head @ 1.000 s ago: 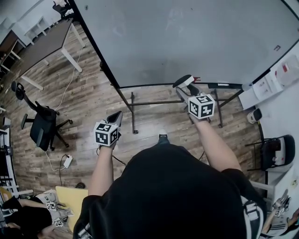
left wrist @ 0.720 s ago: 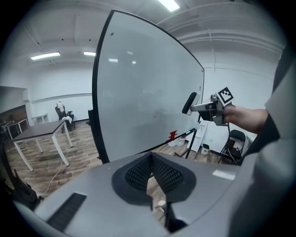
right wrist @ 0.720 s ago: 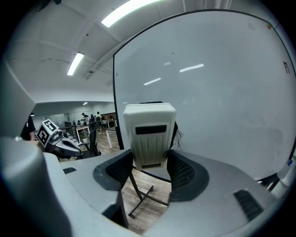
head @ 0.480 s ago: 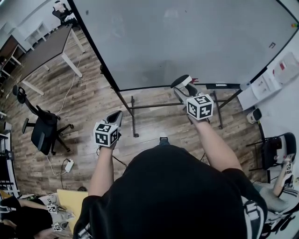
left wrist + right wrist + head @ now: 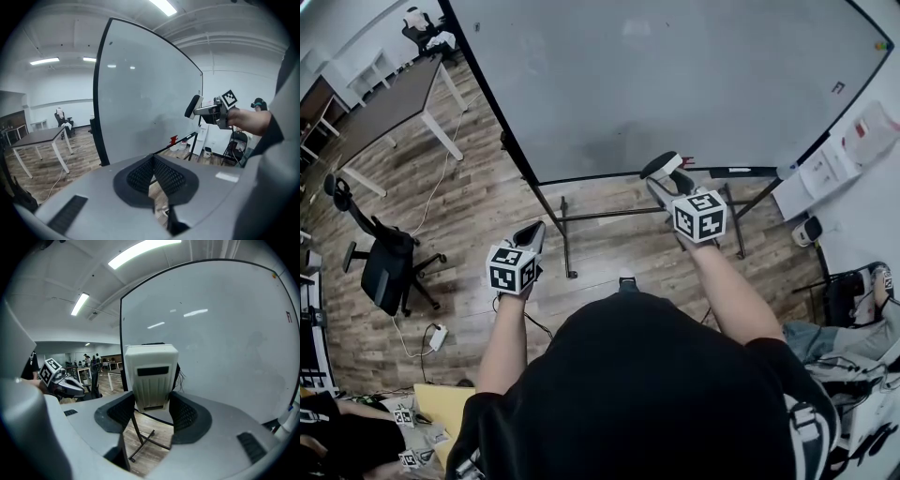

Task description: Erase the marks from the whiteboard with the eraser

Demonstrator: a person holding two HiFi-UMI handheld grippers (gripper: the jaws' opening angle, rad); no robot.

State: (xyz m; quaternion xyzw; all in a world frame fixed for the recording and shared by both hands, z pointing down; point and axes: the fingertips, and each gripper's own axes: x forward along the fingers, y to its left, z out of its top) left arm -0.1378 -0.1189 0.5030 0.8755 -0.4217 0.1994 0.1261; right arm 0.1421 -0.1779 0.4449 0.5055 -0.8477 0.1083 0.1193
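A large whiteboard point(image 5: 675, 75) on a wheeled stand fills the top of the head view; its surface looks wiped, with a faint grey smudge near the lower middle. My right gripper point(image 5: 659, 172) is shut on a white eraser point(image 5: 151, 375), held just in front of the board's lower edge. The eraser point(image 5: 664, 164) shows as a white block with a dark pad. My left gripper point(image 5: 532, 234) hangs lower left, shut and empty, away from the whiteboard point(image 5: 140, 108). From the left gripper view, the right gripper point(image 5: 206, 108) holds the eraser point(image 5: 192, 106) upright.
A black office chair point(image 5: 384, 258) and a brown table point(image 5: 380, 103) stand at the left on the wood floor. White equipment point(image 5: 834, 169) sits at the right of the board. The board's stand legs point(image 5: 572, 234) reach toward me. People sit at the lower corners.
The right gripper with the eraser stays almost in place near the board's lower edge. The view has shifted slightly; the left gripper has not moved.
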